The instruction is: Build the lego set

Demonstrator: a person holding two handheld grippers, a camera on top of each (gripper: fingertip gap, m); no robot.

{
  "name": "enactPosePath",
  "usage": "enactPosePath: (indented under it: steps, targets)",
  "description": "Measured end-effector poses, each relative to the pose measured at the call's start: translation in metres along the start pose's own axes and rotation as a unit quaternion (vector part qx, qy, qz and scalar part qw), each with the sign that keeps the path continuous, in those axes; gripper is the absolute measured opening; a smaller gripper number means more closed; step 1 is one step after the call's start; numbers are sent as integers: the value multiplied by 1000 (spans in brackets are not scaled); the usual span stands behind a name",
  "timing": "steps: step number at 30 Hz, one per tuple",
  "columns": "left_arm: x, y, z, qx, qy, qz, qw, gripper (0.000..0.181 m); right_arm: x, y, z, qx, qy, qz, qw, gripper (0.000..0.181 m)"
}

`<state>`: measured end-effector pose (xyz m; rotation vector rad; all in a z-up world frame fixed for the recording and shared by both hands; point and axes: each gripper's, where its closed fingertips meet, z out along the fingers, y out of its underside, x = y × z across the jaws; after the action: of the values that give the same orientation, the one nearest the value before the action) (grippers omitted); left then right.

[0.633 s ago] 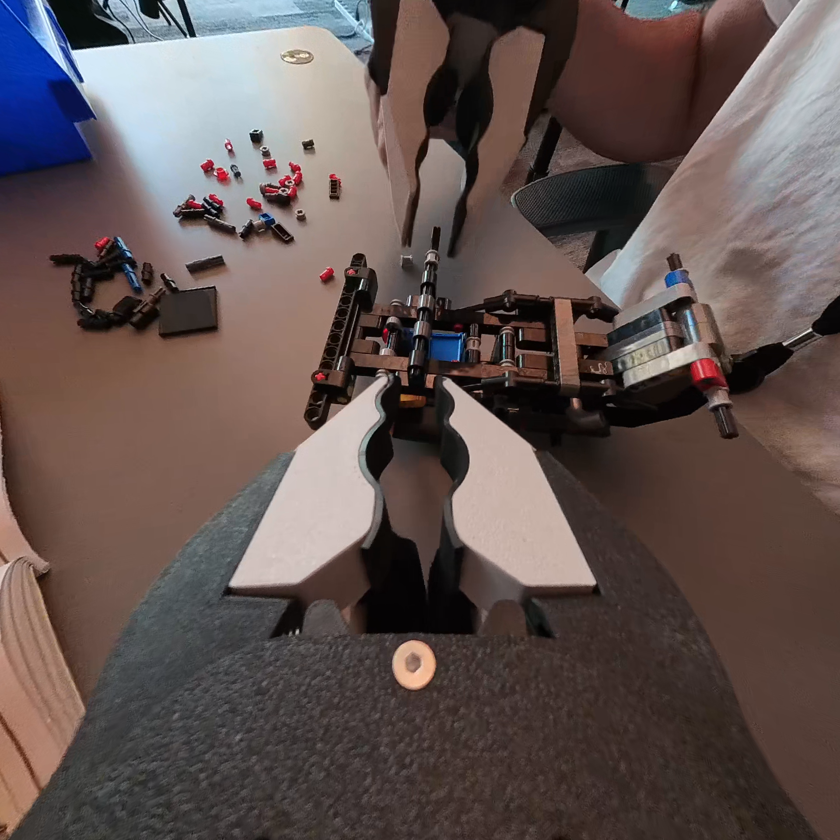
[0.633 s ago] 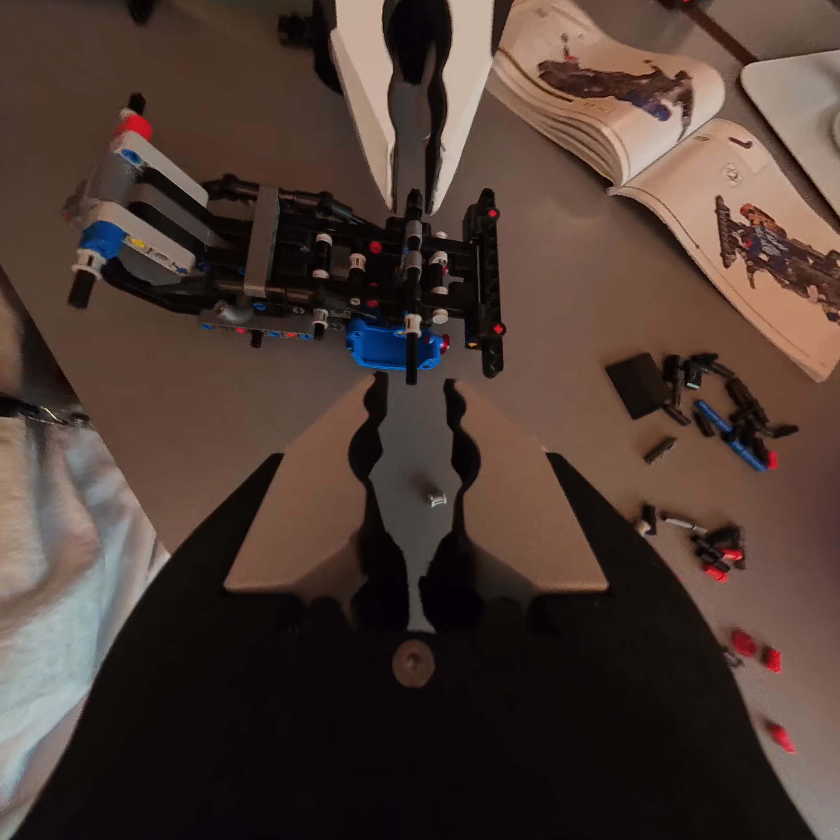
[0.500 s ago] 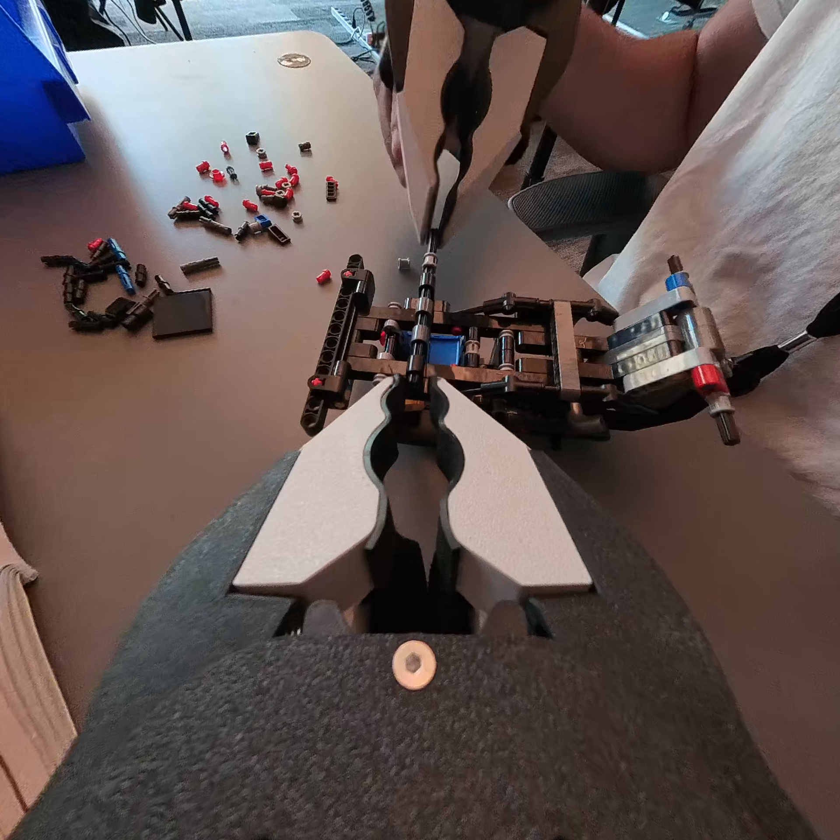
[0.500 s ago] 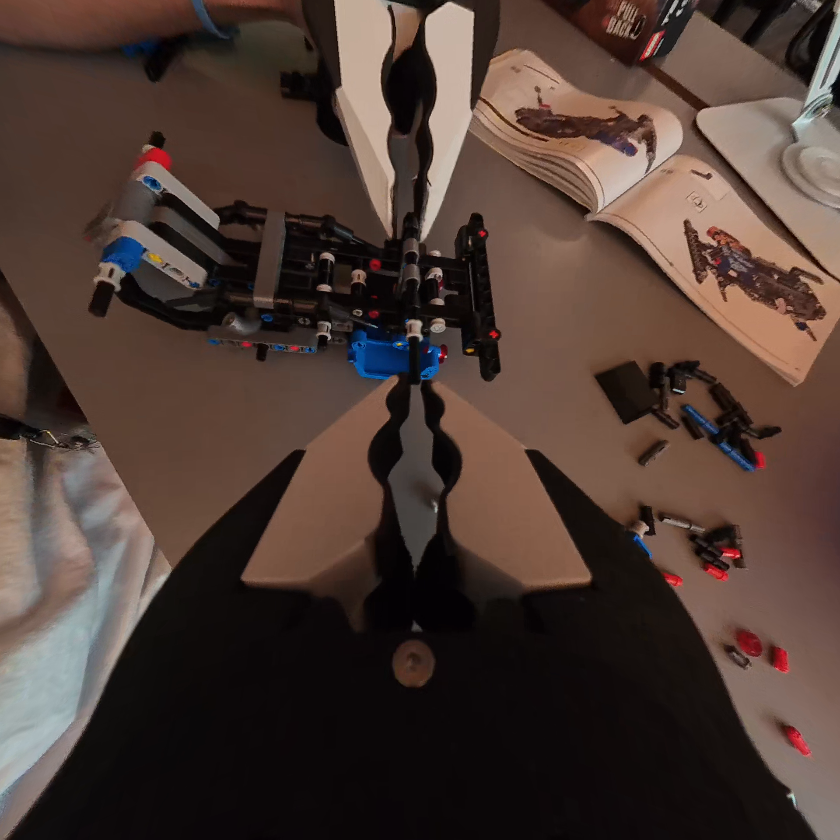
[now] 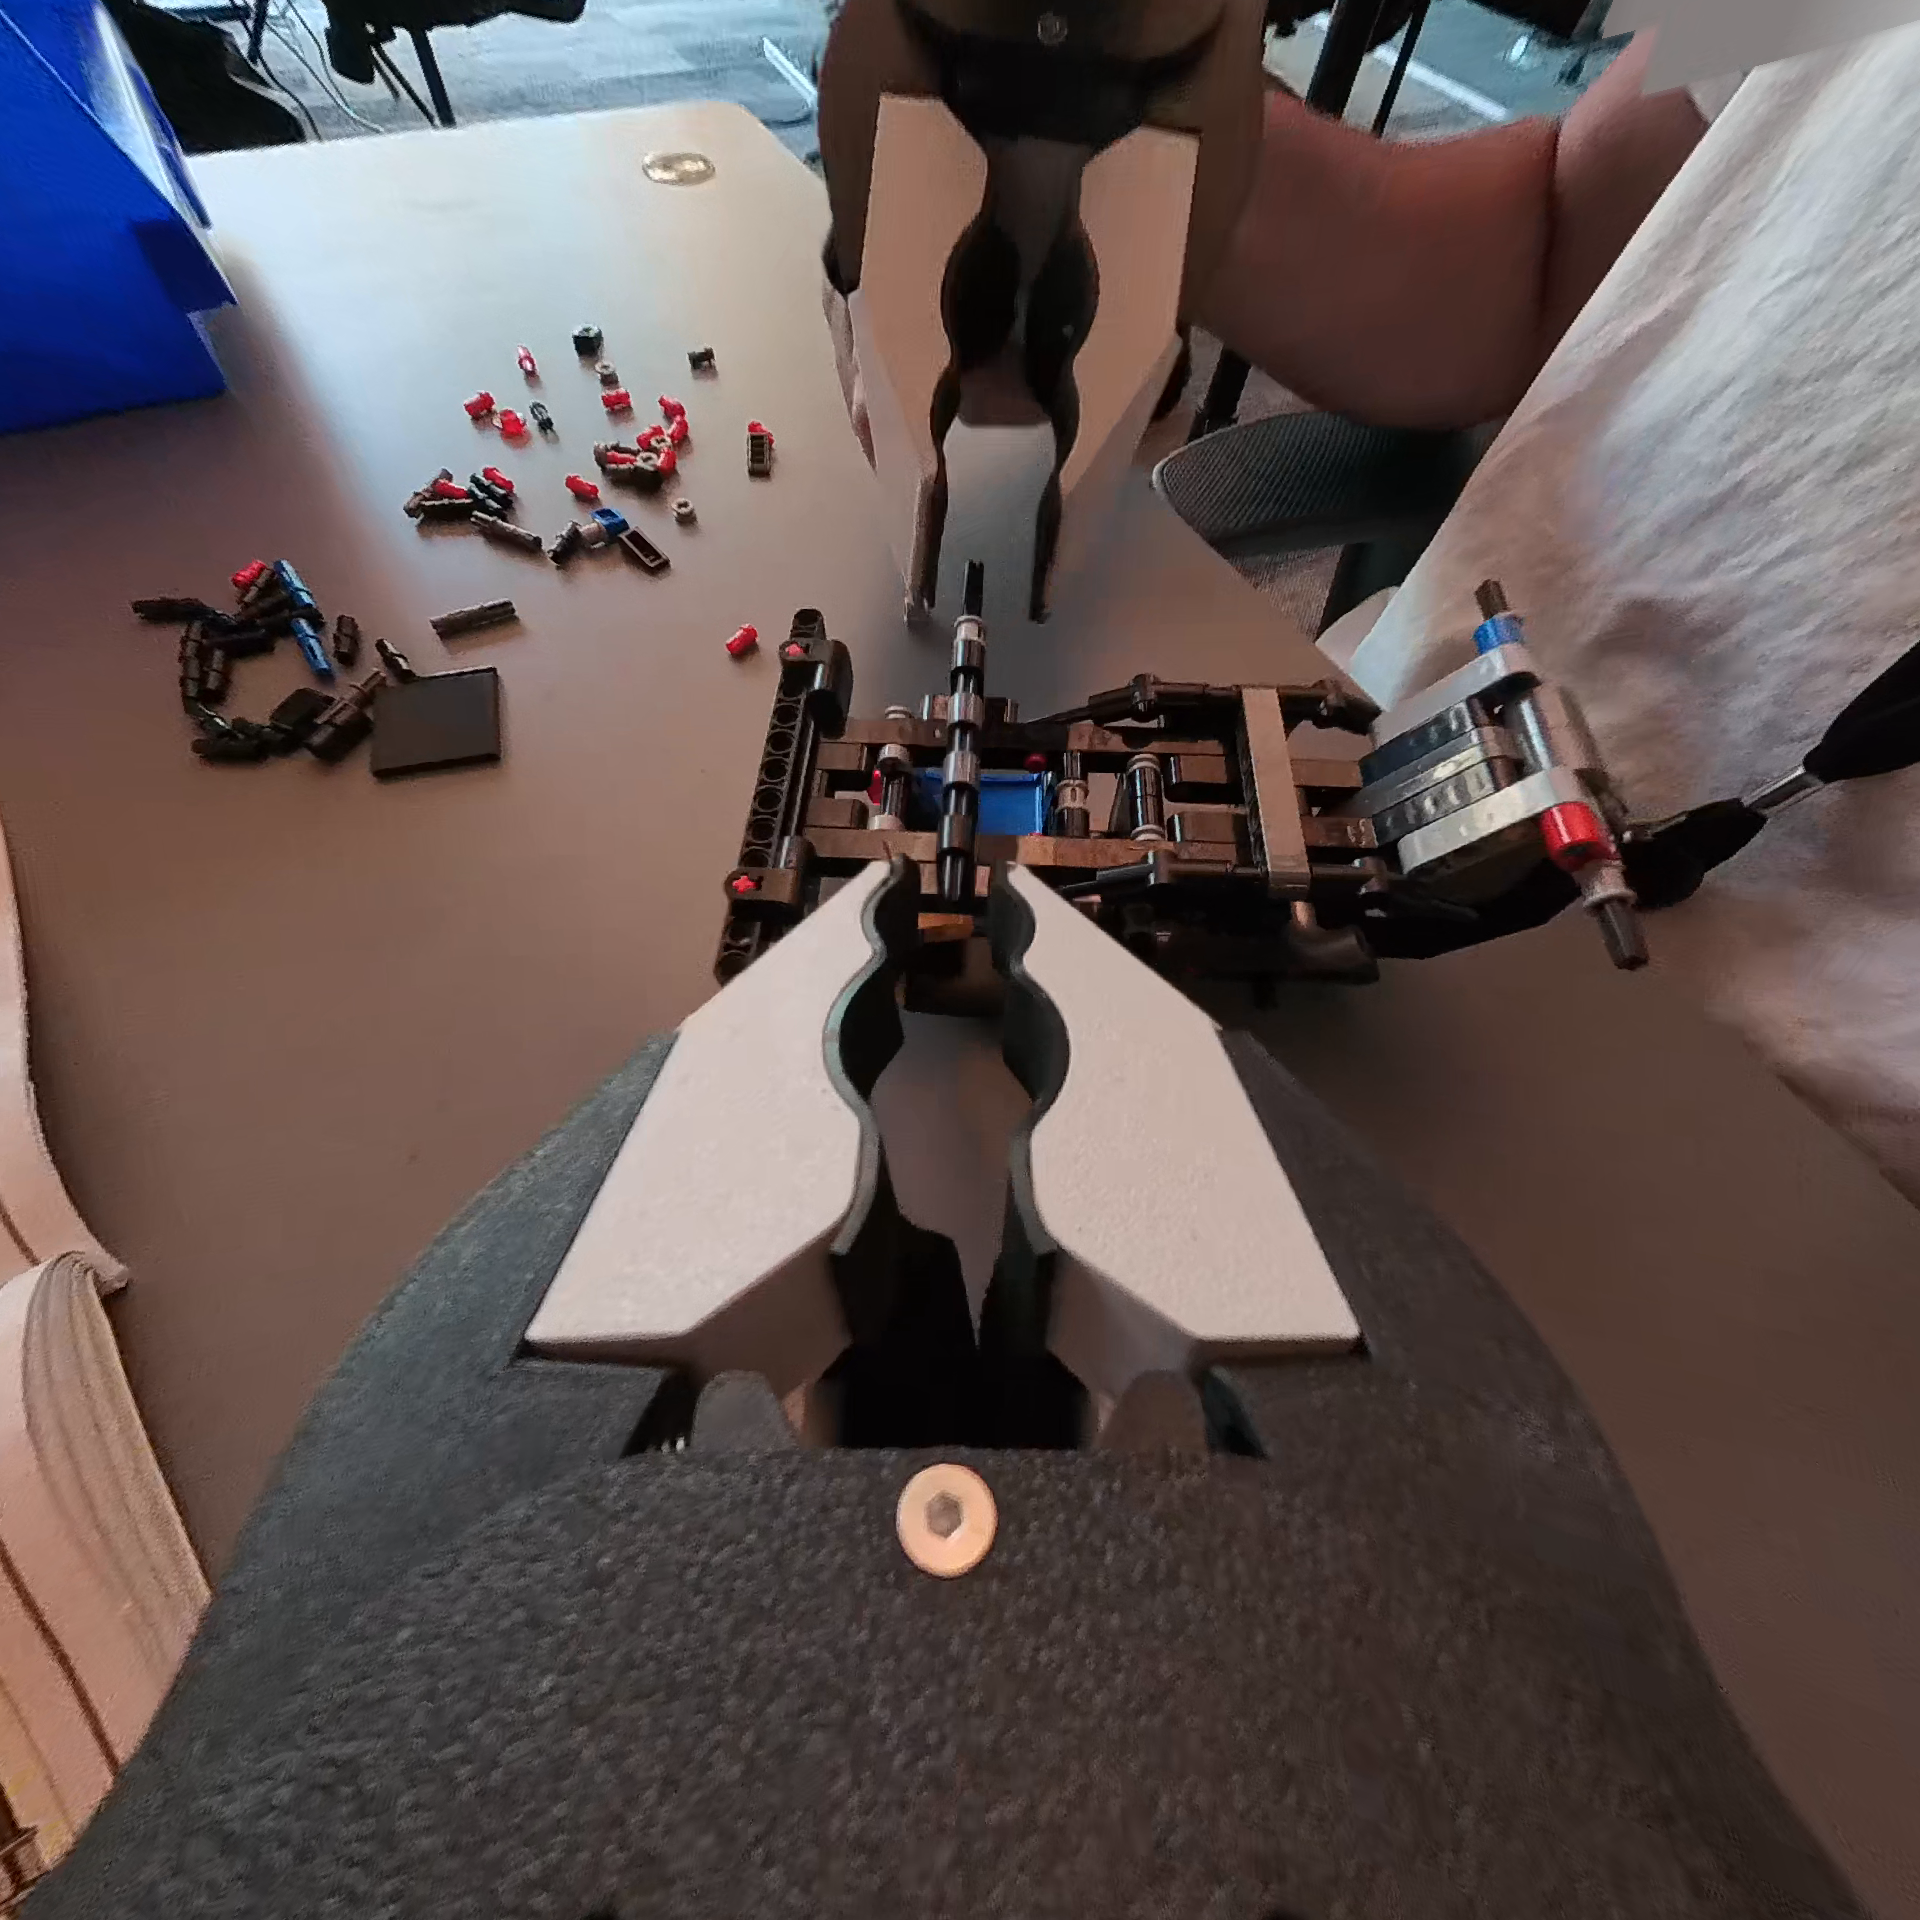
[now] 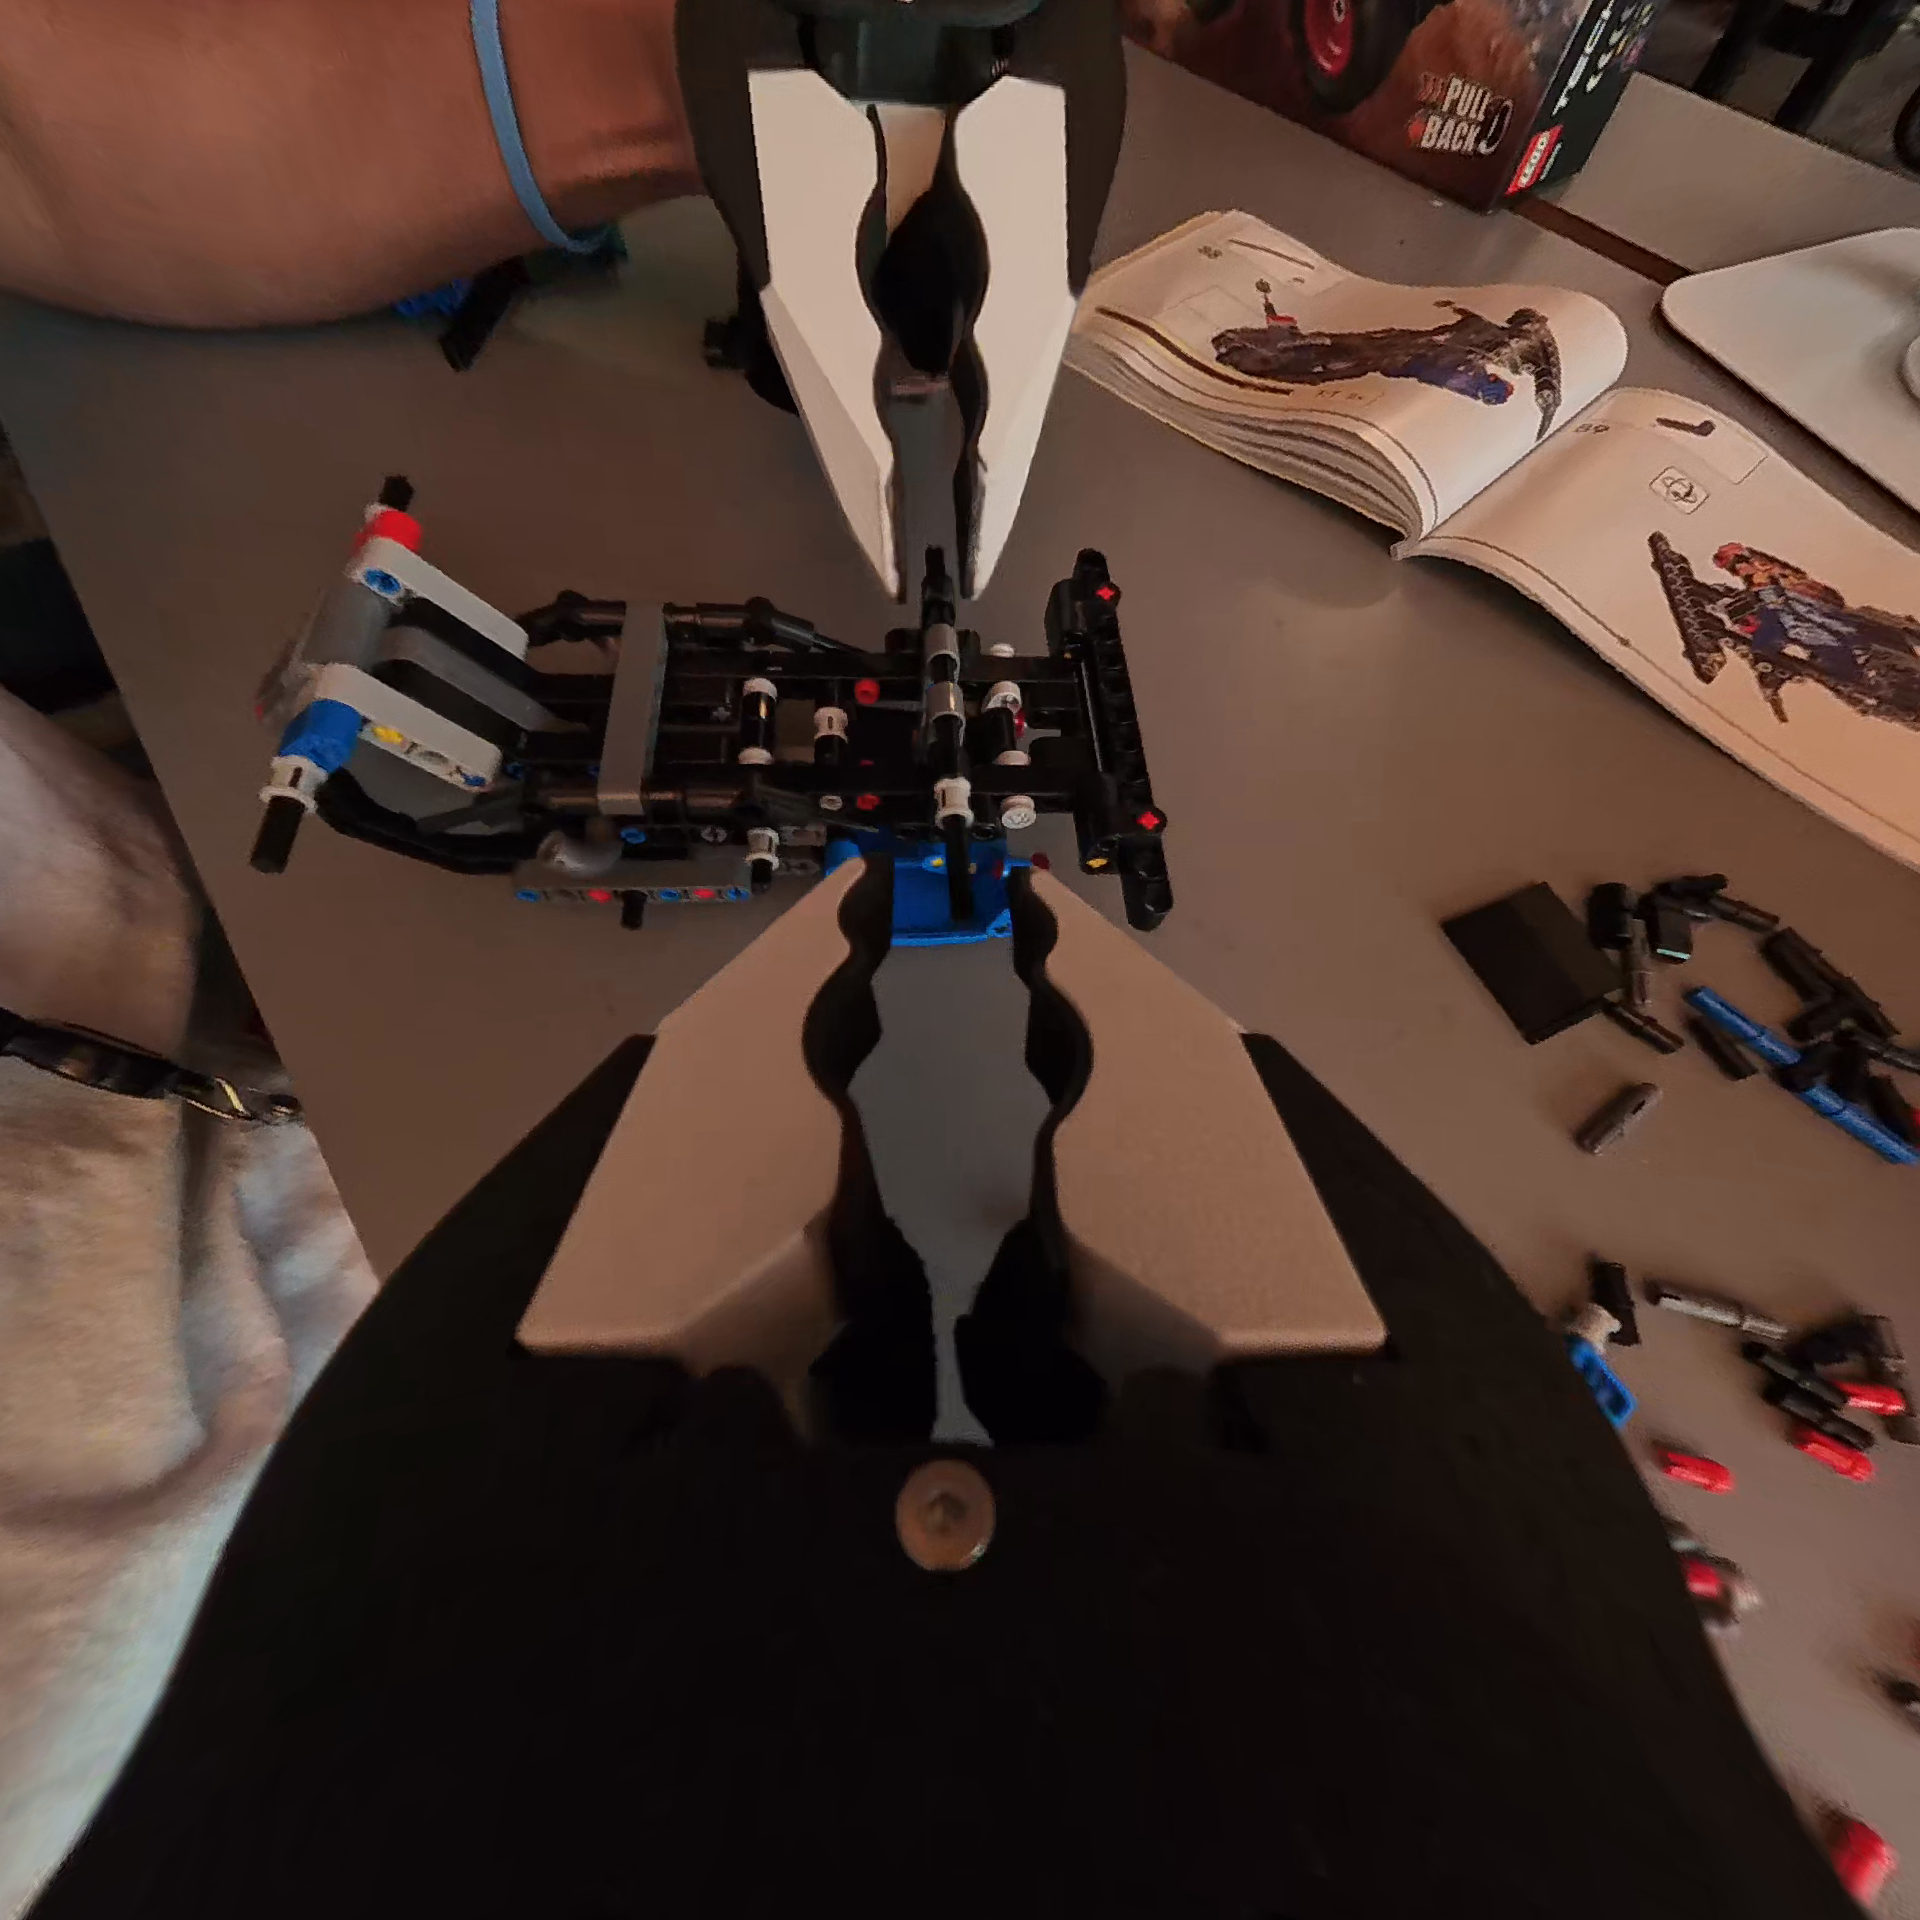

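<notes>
A half-built black Lego chassis (image 5: 1143,790) with grey, blue and red parts lies on the brown table, and it also shows in the right wrist view (image 6: 727,727). A black axle (image 5: 961,727) with grey bushes crosses it and sticks out on both sides. My left gripper (image 5: 953,878) is narrowly open, with the near axle end between its tips and not pinched. My right gripper (image 6: 938,883) is open, its tips either side of the other axle end and over a blue block (image 6: 925,894). Each gripper faces the other across the chassis.
Loose red and black pins (image 5: 582,468), more black and blue parts (image 5: 270,675) and a black plate (image 5: 436,717) lie left of the chassis. A blue bin (image 5: 83,260) stands far left. An open instruction booklet (image 6: 1455,416) and the set's box (image 6: 1455,94) lie beyond. A person's clothing (image 5: 1662,520) is at the table edge.
Half a second ago my right gripper was closed on the far axle end; it has opened and backed off slightly. My left gripper's tips have spread a little. The chassis has stayed put.
</notes>
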<state>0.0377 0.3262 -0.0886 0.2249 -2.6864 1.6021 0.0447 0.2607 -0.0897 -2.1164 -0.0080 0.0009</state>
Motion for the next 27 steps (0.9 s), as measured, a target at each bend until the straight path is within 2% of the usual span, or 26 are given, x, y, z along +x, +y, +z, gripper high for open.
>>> enactPosePath:
  steps: [1, 6, 9, 13, 16, 21, 27]
  targets:
    - [0, -2, -1, 6, 1, -4, 1000, 12, -1, -2, 0, 12, -6, 10, 1000, 24]
    - [0, -2, 2, 9, 3, 0, 1000, 6, -4, -16, 2, 118, -14, 66, 991, 25]
    - [1, -2, 2, 9, 8, 0, 1000, 5, -3, -24, -7, 168, -18, 78, 982, 25]
    - [3, -1, 2, 11, 16, 0, 1000, 5, -1, -11, -1, 114, -1, 56, 992, 23]
    - [5, -2, 3, 8, 22, 2, 1000, 5, -1, -10, 5, 99, 0, 46, 994, 22]
    - [7, -2, 5, 8, 24, 3, 1000, 5, -7, -10, 11, 89, -19, 31, 995, 7]
    - [6, -2, 0, 26, 31, 6, 999, 2, -10, -5, 9, 74, -24, 22, 997, 5]
